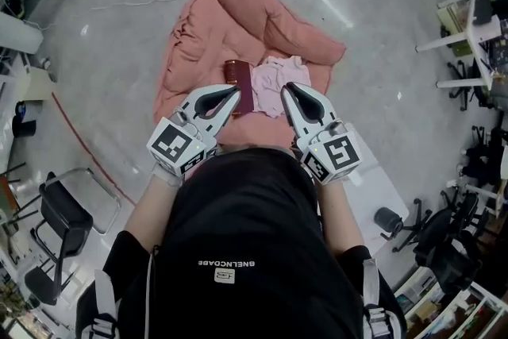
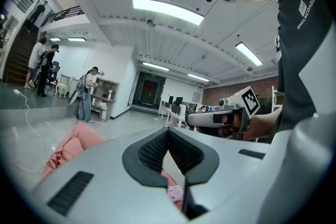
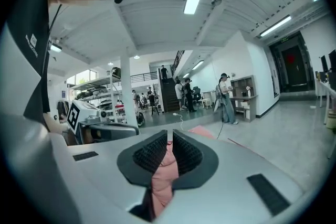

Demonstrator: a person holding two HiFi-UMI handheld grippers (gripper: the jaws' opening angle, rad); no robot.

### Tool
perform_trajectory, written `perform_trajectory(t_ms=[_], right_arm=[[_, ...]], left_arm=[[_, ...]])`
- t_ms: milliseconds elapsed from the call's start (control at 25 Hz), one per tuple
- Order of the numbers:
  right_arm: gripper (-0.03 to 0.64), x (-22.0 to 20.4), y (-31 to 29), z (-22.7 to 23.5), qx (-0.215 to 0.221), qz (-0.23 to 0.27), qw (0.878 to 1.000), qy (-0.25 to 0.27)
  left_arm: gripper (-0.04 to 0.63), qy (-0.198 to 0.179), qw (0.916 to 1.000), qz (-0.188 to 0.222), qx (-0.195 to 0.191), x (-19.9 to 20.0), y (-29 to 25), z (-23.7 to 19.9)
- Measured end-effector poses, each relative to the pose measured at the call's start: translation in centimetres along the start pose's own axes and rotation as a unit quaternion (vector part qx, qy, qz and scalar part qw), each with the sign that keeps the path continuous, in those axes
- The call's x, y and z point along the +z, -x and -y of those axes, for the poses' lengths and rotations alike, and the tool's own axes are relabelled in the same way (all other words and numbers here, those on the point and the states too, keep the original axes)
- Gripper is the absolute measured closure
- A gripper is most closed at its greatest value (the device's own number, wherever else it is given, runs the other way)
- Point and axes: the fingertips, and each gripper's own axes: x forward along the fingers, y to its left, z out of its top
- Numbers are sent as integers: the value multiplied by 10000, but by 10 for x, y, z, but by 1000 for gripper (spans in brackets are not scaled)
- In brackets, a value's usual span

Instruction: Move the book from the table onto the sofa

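Left gripper (image 1: pixel 234 93), pressed together and empty, is my nearer one; the maroon book (image 1: pixel 237 79) lies lengthwise just ahead on the sofa (image 1: pixel 238 4). The right gripper (image 1: pixel 288 89) is closed too.

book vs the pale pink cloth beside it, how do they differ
The book is dark red; the pale pink cloth is far lighter. The book is flat and straight-edged; the cloth is crumpled. The book looks narrower than the cloth. Both lie side by side on the salmon sofa.
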Motion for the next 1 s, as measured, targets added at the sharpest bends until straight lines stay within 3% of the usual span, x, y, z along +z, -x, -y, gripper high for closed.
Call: perform_trajectory(t_ms=[480, 1000], right_arm=[[565, -3, 46, 21, -626, 256, 9975, -190], [565, -8, 58, 39, -708, 291, 9963, -395]], left_arm=[[581, -129, 9984, -116, -543, 6, -33, 22], [581, -74, 9984, -191, -533, -1, -43, 30]])
